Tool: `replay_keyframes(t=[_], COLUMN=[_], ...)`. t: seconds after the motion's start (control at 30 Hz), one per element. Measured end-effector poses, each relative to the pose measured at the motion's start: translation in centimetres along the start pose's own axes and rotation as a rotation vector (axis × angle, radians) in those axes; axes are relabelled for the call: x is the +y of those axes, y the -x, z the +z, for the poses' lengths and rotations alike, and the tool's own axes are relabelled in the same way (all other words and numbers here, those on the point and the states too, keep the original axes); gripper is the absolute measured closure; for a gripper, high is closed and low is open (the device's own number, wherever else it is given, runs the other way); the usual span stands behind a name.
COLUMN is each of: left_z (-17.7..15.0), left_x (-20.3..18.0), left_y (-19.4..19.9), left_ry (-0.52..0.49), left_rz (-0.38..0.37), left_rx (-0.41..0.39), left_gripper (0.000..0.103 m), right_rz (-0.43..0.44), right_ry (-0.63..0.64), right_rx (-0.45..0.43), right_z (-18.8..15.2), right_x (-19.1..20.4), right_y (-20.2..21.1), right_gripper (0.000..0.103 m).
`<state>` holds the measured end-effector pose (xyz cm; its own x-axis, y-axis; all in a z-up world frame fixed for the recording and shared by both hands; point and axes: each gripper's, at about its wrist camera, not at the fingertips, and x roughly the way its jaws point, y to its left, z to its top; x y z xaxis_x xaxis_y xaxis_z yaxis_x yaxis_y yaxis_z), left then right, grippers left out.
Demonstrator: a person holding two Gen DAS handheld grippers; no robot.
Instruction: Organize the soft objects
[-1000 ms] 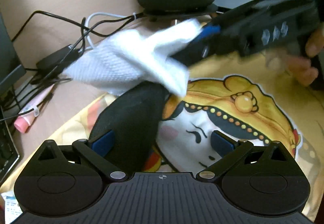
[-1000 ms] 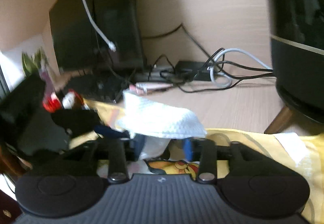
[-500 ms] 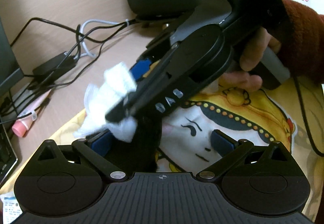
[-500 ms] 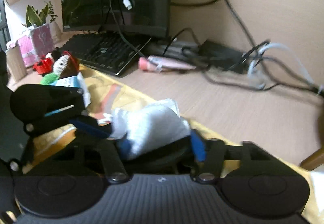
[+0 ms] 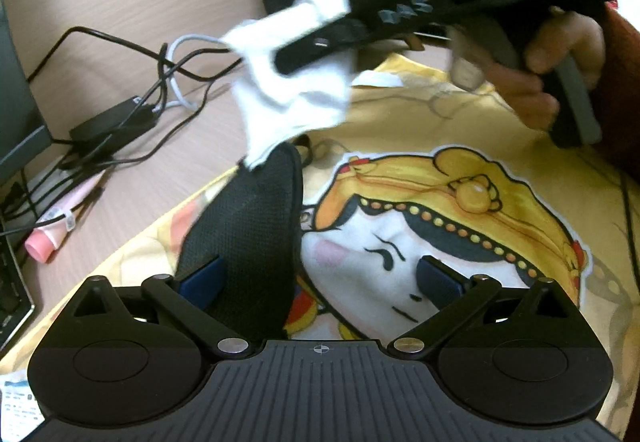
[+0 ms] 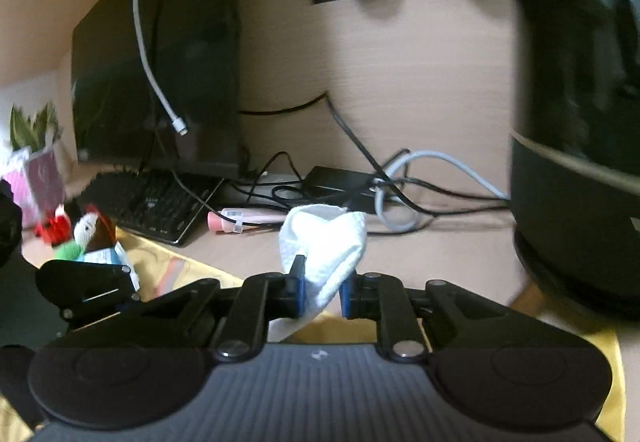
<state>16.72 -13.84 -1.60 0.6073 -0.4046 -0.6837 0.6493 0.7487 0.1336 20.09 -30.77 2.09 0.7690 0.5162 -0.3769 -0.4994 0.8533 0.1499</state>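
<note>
Your right gripper is closing on the white cloth, lifted above the yellow mat's far-left edge; pinch firmly before moving. Left gripper hangs released over the black cloth.

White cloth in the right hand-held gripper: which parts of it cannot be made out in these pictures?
- Left wrist view: the white cloth is motion-blurred, and the right hand-held gripper covers its middle.
- Right wrist view: the gripper body hides the cloth's lower end below the closing blue pads.

Cables and black appliance ahead
</note>
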Motion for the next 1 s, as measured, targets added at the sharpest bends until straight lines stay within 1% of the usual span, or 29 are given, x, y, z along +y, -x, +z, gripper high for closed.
replay_keyframes(t=[0.13, 0.17, 0.2, 0.23, 0.27, 0.33, 0.4, 0.47, 0.5, 0.57, 0.6, 0.63, 0.67, 0.7, 0.73, 0.77, 0.8, 0.87, 0.93, 1.0], left_z=[0.1, 0.2, 0.3, 0.4, 0.5, 0.5, 0.4, 0.0, -0.3, -1.2, -1.7, -2.1, -2.4, -2.6, -2.6, -2.5, -2.4, -2.2, -2.1, -2.0], left_x=[1.2, 1.8, 2.4, 3.1, 4.0, 6.0, 7.7, 8.9, 9.6, 10.7, 11.2, 11.5, 11.6, 11.7, 11.7, 11.7, 11.7, 11.9, 12.4, 12.7], left_y=[-0.4, -0.7, -0.8, -0.7, -0.6, -0.4, -0.1, 0.5, 0.6, 0.6, 0.5, 0.6, 0.8, 1.0, 1.4, 1.9, 2.4, 3.3, 4.0, 4.4], left_ry=[0.075, 0.099, 0.132, 0.175, 0.233, 0.365, 0.491, 0.598, 0.664, 0.81, 0.891, 0.949, 0.977, 1.005, 1.005, 0.98, 0.961, 0.939, 0.934, 0.913], left_rz=[0.06, 0.067, 0.073, 0.079, 0.067, 0.014, -0.058, -0.119, -0.167, -0.291, -0.366, -0.416, -0.431, -0.446, -0.423, -0.364, -0.314, -0.239, -0.189, -0.121], left_rx=[-0.009, -0.009, -0.008, -0.009, -0.013, -0.026, -0.042, -0.056, -0.06, -0.062, -0.064, -0.067, -0.069, -0.072, -0.076, -0.083, -0.089, -0.1, -0.107, -0.114], left_gripper=[0.0, 0.005, 0.023, 0.032, 0.038, 0.043, 0.054, 0.057, 0.057, 0.059, 0.059, 0.059, 0.059, 0.053, 0.047, 0.036, 0.028, 0.025, 0.023, 0.018], right_rz=[0.025, 0.041, 0.057, 0.069, 0.078, 0.085, 0.095, 0.102, 0.106, 0.113, 0.115, 0.118, 0.12, 0.122, 0.12, 0.121, 0.121, 0.121, 0.119, 0.117], right_ry=[-0.062, -0.071, -0.08, -0.087, -0.091, -0.099, -0.112, -0.125, -0.129, -0.141, -0.146, -0.151, -0.154, -0.156, -0.158, -0.156, -0.154, -0.147, -0.139, -0.133], right_rx=[0.015, 0.021, 0.027, 0.034, 0.041, 0.045, 0.038, 0.025, 0.021, 0.018, 0.019, 0.022, 0.029, 0.036, 0.043, 0.053, 0.061, 0.075, 0.087, 0.099], right_z=[-1.0, -1.1, -1.2, -1.3, -1.4, -1.4, -1.4, -1.3, -1.3, -1.3, -1.2, -1.3, -1.3, -1.3, -1.4, -1.5, -1.6, -1.7, -1.8, -2.0], right_x=[-1.1, -1.2, -1.4, -1.5, -1.5, -1.6, -1.8, -1.9, -2.0, -2.1, -2.2, -2.3, -2.3, -2.4, -2.4, -2.3, -2.3, -2.1, -2.0, -1.8], right_y=[0.1, 0.1, 0.1, 0.0, -0.2, -0.4, -0.1, 0.2, 0.4, 0.5, 0.4, 0.3, 0.2, 0.1, 0.0, -0.2, -0.3, -0.5, -0.7, -0.9], right_gripper=[0.085, 0.085, 0.085, 0.085, 0.083, 0.081, 0.081, 0.081, 0.081, 0.081, 0.081, 0.081, 0.081, 0.081, 0.081, 0.081, 0.081, 0.081, 0.081, 0.081])
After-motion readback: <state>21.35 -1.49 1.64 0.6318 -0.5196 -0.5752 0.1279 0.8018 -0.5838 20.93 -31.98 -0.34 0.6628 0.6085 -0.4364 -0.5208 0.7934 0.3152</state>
